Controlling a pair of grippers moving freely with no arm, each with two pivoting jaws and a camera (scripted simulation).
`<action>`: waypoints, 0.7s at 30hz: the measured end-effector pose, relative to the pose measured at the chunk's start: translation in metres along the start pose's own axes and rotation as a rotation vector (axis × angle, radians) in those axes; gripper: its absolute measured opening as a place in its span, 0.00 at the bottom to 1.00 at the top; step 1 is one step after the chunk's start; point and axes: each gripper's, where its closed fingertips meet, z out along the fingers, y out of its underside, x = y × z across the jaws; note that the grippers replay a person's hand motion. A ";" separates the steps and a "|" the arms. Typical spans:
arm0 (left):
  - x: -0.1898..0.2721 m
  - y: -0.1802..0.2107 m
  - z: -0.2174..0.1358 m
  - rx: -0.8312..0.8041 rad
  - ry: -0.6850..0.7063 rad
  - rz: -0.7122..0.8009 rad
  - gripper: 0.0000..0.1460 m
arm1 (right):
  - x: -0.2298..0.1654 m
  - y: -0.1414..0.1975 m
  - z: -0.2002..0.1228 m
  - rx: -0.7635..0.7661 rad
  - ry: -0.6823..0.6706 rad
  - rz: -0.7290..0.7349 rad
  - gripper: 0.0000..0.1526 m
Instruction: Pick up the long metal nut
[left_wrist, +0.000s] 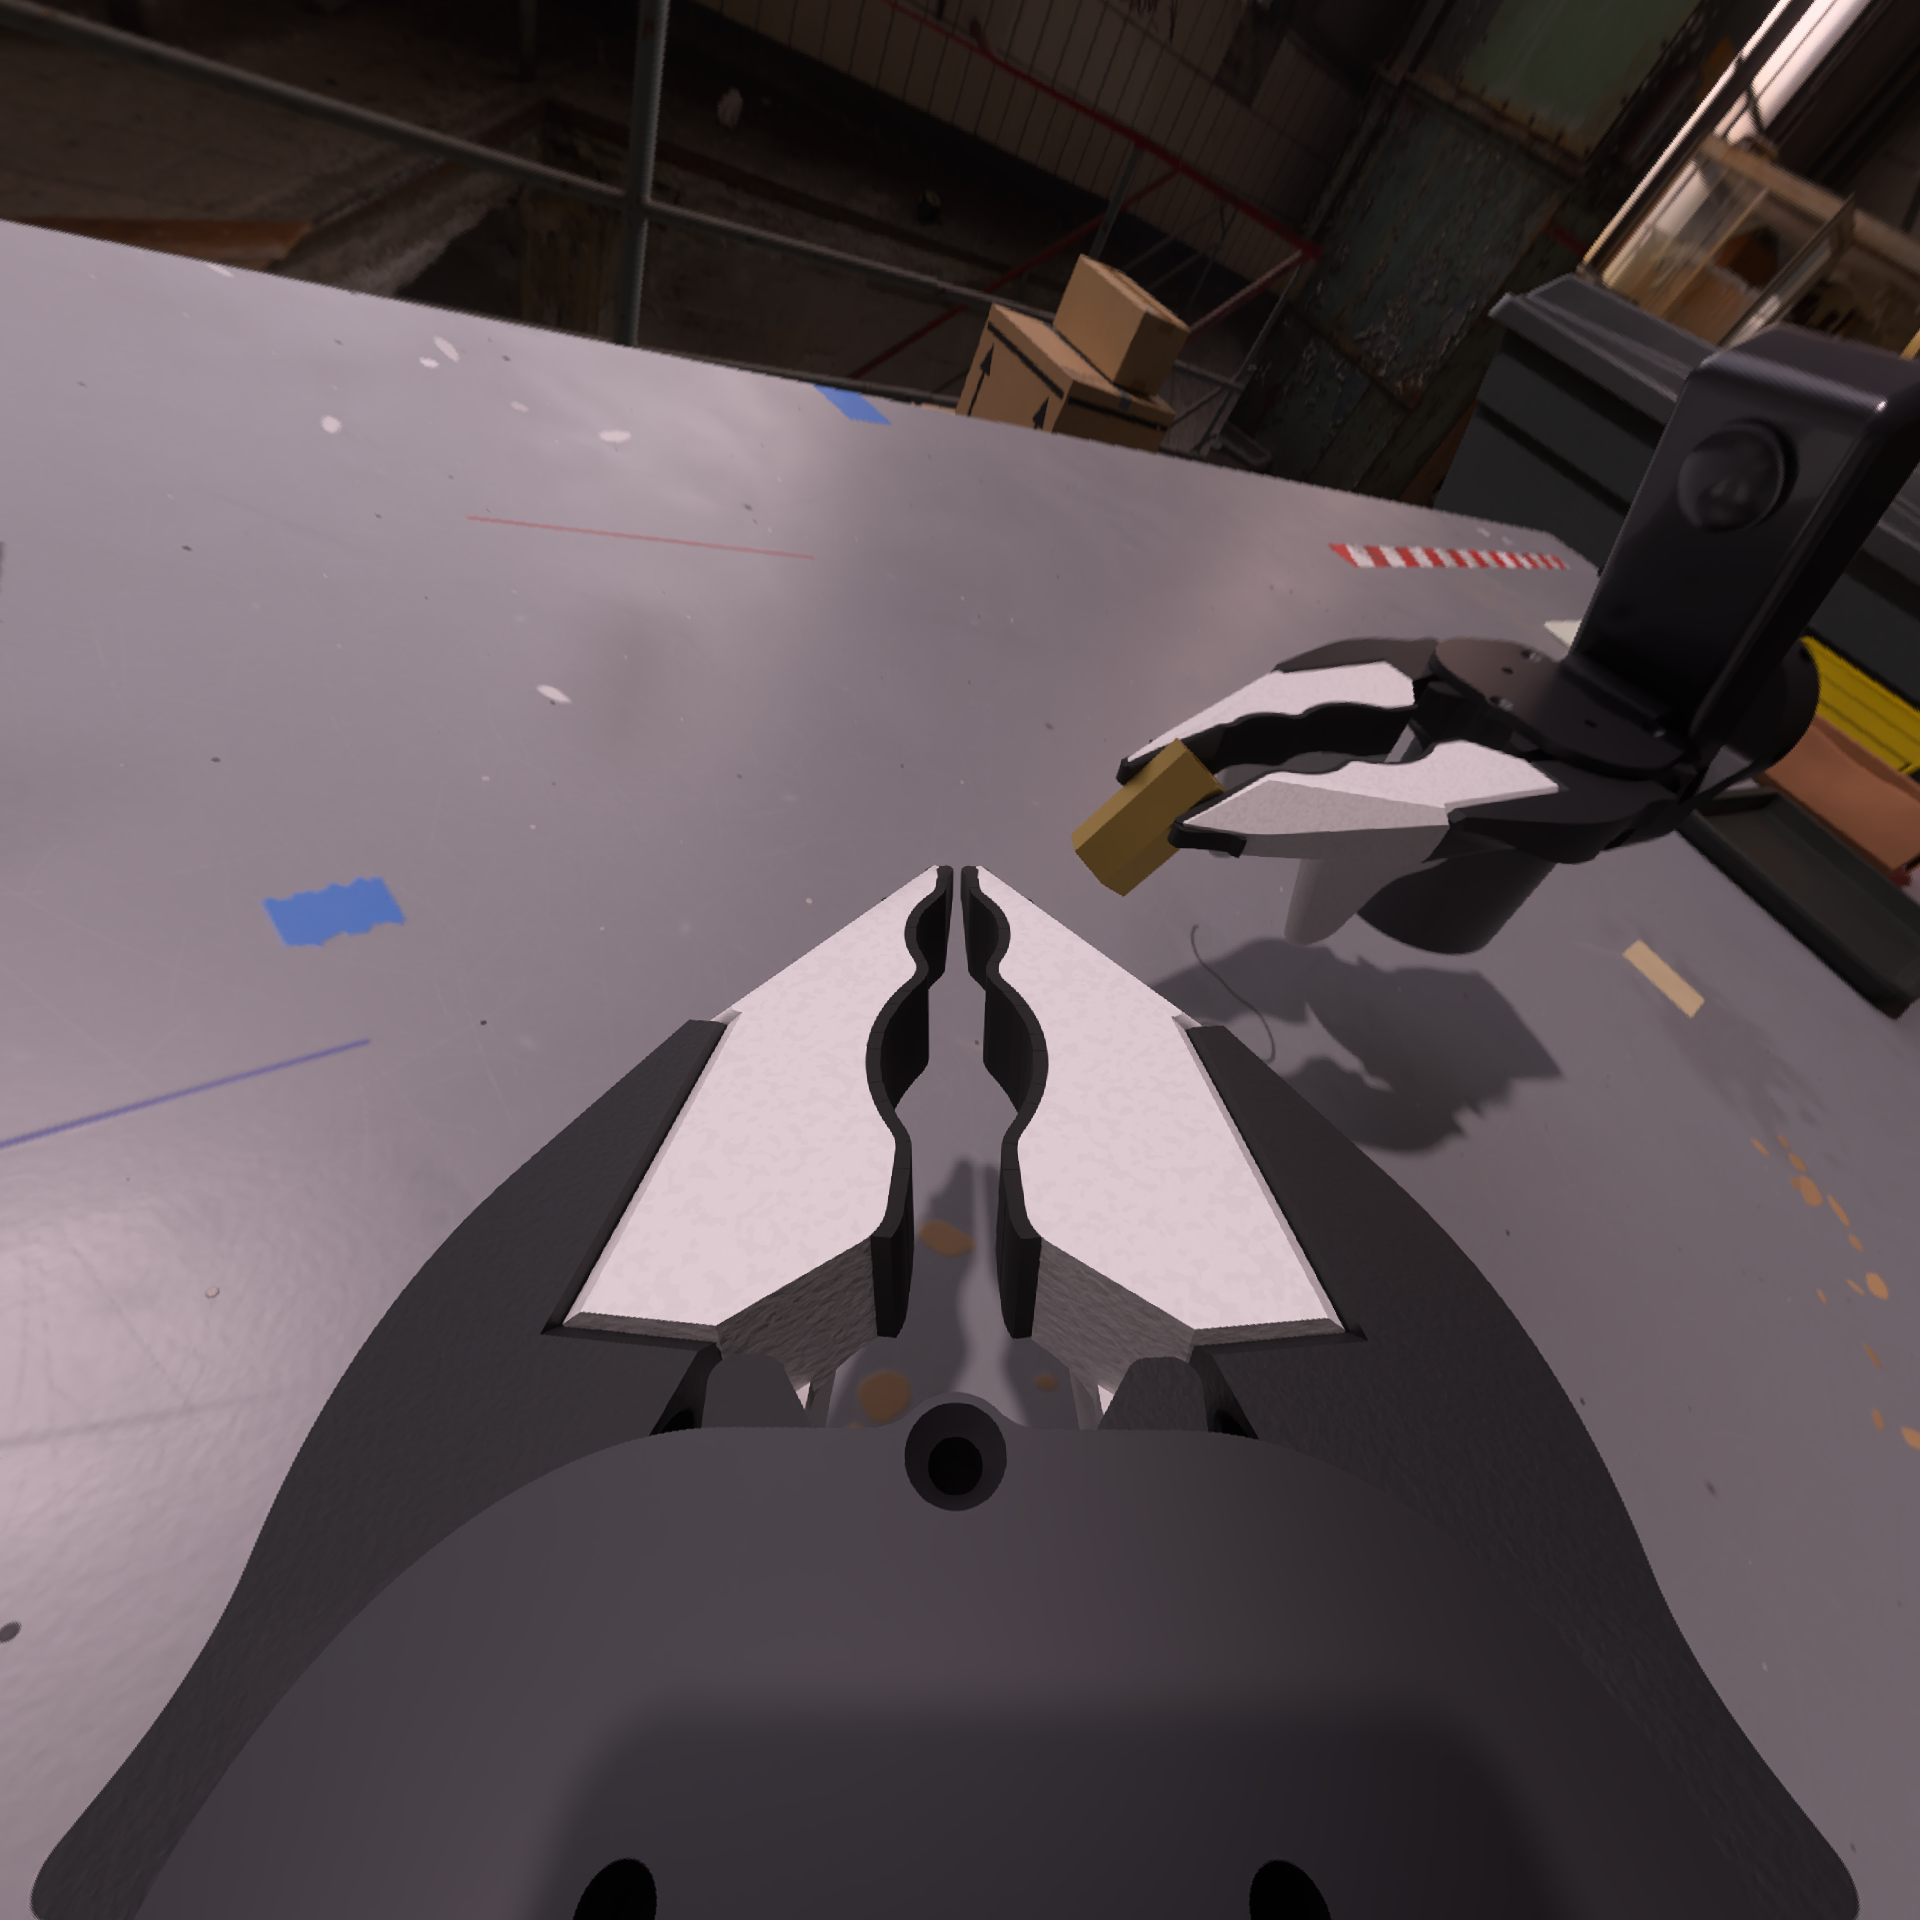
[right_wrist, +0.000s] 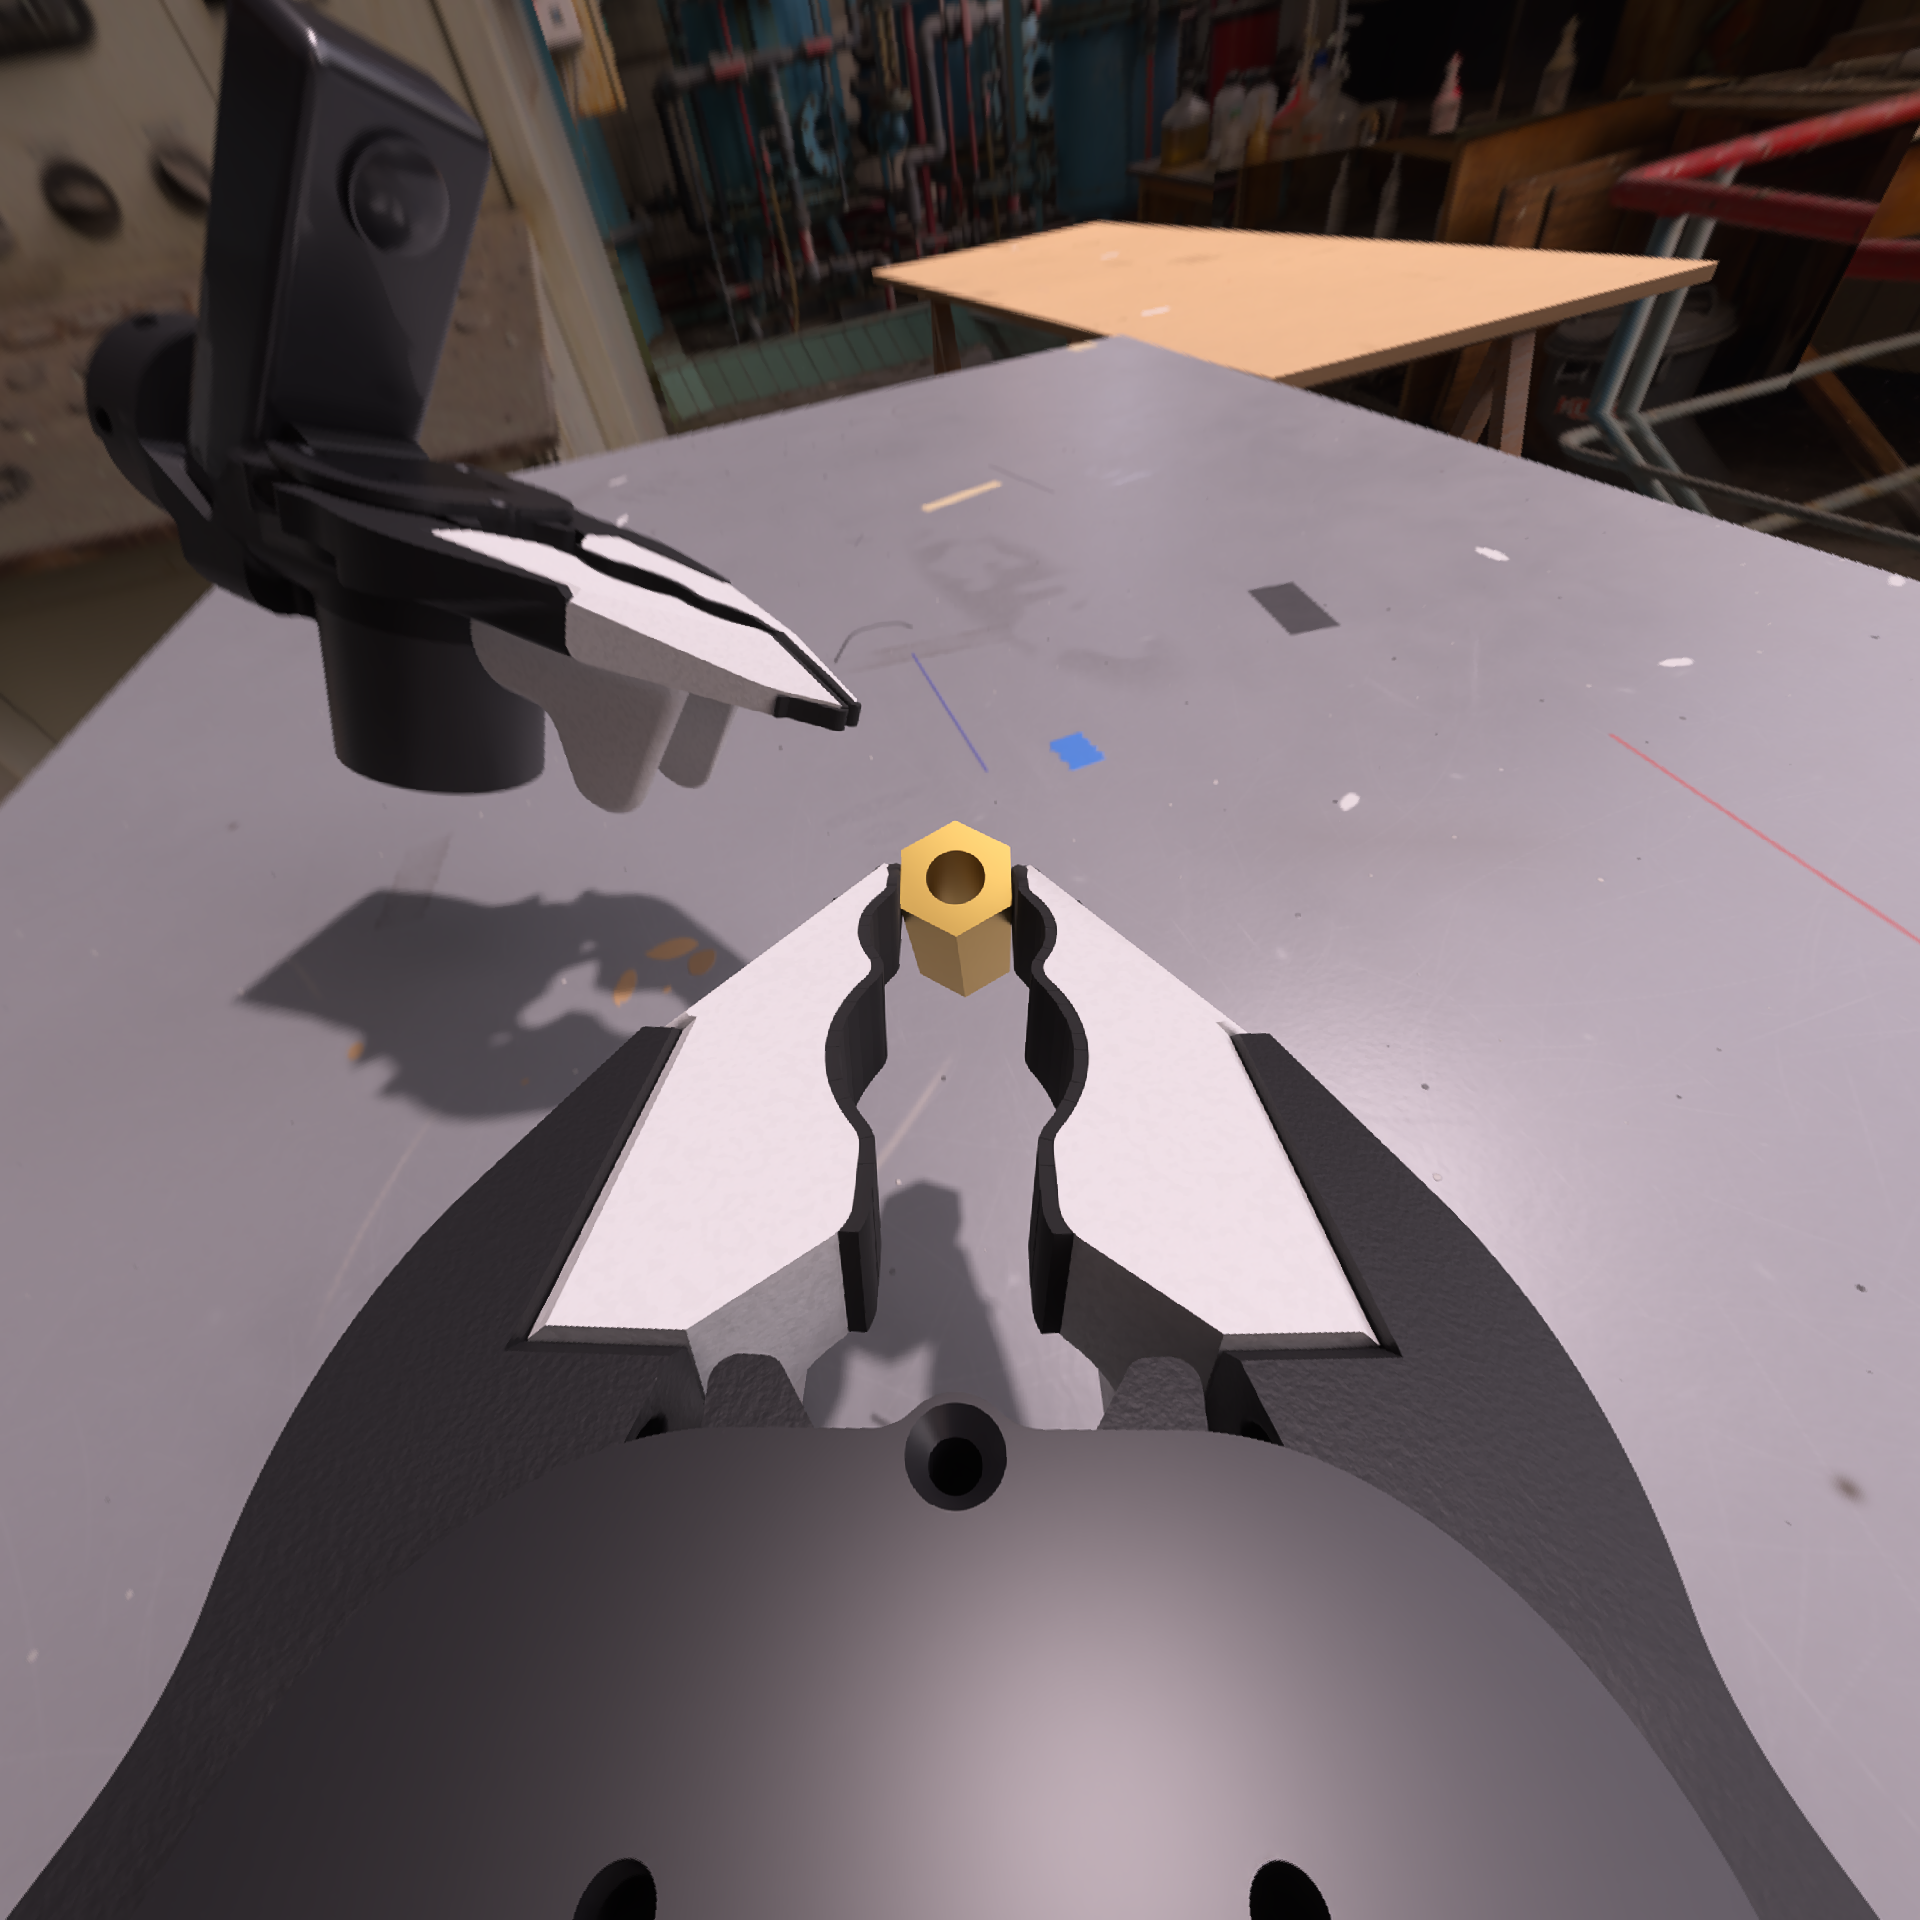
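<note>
- Only the right wrist view shows the bore of the long metal nut (right_wrist: 956, 904), pinched in the right tongs (right_wrist: 956, 883) above the worktop (right_wrist: 1455, 935).
- Left tongs (left_wrist: 956, 873) nearly closed, empty; the nut's gripped end is hidden there.

In the left wrist view the near end of the long metal nut (left_wrist: 1141, 833) is covered by the right gripper's (left_wrist: 1162, 792) fingers (left_wrist: 1317, 805), and that gripper's body runs off the right edge. In the right wrist view the nut's lower end and the worktop (right_wrist: 1455, 935) beneath it cannot be made out. The far shelves (right_wrist: 1299, 114) there are blurred.
</note>
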 end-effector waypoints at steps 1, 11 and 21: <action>-0.001 -0.003 0.000 0.012 -0.001 -0.005 0.01 | 0.000 -0.003 0.000 0.020 -0.001 0.015 0.13; 0.010 -0.027 0.002 0.092 0.016 0.013 0.01 | 0.009 -0.030 -0.014 0.248 -0.005 0.033 0.13; 0.015 -0.037 -0.001 0.128 0.042 -0.001 0.00 | -0.003 -0.046 -0.020 0.211 0.315 -0.694 0.13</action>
